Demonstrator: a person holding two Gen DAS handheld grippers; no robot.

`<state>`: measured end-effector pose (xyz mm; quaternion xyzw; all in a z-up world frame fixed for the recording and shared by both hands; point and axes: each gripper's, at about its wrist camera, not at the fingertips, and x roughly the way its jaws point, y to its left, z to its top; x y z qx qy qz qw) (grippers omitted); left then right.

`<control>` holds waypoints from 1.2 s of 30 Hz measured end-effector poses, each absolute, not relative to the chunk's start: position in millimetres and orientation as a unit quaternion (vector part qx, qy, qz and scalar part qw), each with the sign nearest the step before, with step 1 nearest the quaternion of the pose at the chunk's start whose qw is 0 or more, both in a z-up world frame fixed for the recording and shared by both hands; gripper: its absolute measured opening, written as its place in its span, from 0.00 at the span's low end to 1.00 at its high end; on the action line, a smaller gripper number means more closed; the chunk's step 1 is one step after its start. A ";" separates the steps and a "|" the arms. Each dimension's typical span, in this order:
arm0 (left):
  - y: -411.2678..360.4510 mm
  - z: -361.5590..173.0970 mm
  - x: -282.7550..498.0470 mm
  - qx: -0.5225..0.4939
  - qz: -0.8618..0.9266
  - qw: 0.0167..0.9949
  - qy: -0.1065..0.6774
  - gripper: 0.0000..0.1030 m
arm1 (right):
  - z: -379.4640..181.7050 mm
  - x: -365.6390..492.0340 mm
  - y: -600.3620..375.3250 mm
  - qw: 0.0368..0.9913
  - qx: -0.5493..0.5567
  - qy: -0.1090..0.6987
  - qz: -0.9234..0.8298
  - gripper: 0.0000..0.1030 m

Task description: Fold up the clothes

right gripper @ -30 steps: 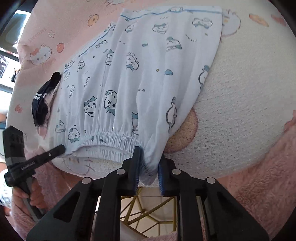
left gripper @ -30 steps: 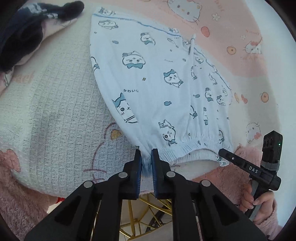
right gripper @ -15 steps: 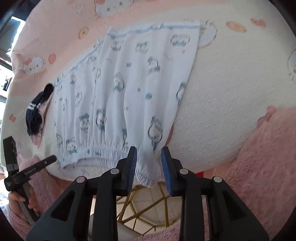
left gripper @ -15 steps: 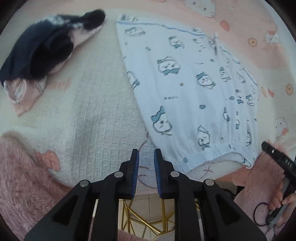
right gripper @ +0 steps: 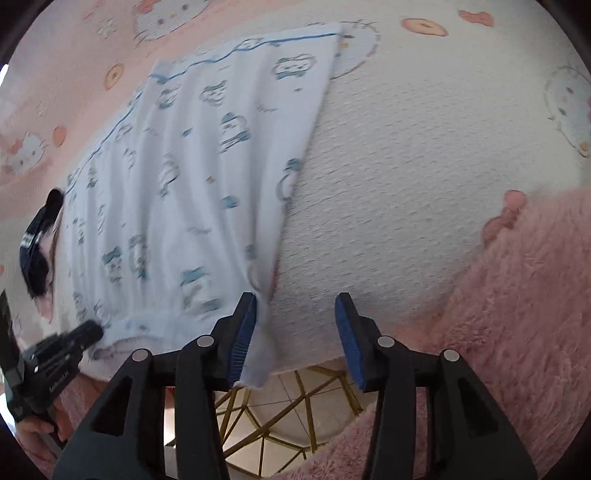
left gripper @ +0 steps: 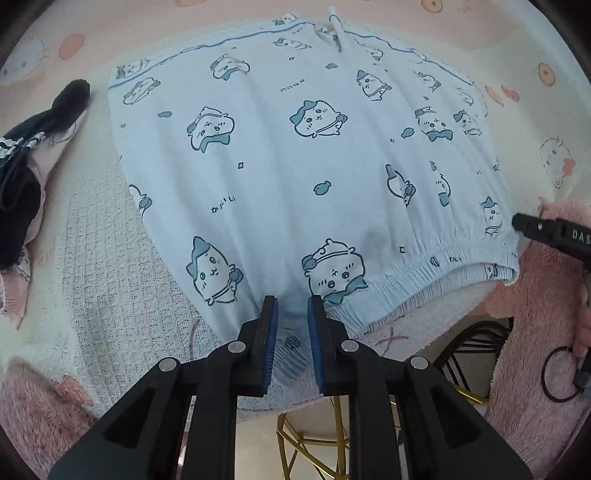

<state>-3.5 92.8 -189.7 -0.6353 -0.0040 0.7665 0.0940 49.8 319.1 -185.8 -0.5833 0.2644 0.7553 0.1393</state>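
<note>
Nearest, the left tool (left gripper: 291, 317) points steeply down over the front edge of the tabletop (left gripper: 110, 280), which is covered by a white waffle-weave blanket with pink fleece at its sides. Its blue pads stand a small way apart, and the near corner of the light blue shorts (left gripper: 295, 166) lies in the gap below them; the pads do not press on the cloth, so the tool is released. In the right wrist view the right tool (right gripper: 295, 325) also points down at the front edge, and its jaws are opening: the left pad touches the bunched corner of the shorts (right gripper: 192, 177), the right pad stands well clear over bare blanket, and the corner hangs loose over the edge. The shorts lie spread flat on the tabletop, printed with small cartoon animals, their gathered elastic hem along the front edge and a dark blue piped edge at the far side, where a white drawstring (left gripper: 338, 33) shows. Beside the right end of the hem, the tip of the other black tool reaches in near the front right corner of the shorts. At the left edge of the tabletop lies a dark navy and pink garment (left gripper: 26, 166), apart from the shorts. Beyond, the cover turns pink with cartoon cat faces and round prints.
</note>
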 end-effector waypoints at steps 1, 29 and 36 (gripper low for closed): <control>90.6 -189.8 -3.1 -0.635 0.767 0.094 -0.007 0.18 | -182.3 51.3 328.3 0.157 -0.565 0.278 0.761 0.45; 24.6 -188.9 -4.4 -0.623 0.773 0.080 -0.083 0.22 | -154.7 28.9 359.4 0.062 -0.506 0.260 0.820 0.02; 28.2 -202.3 -5.0 -0.622 0.773 0.083 -0.090 0.25 | -189.2 38.3 332.6 0.056 -0.559 0.329 0.760 0.10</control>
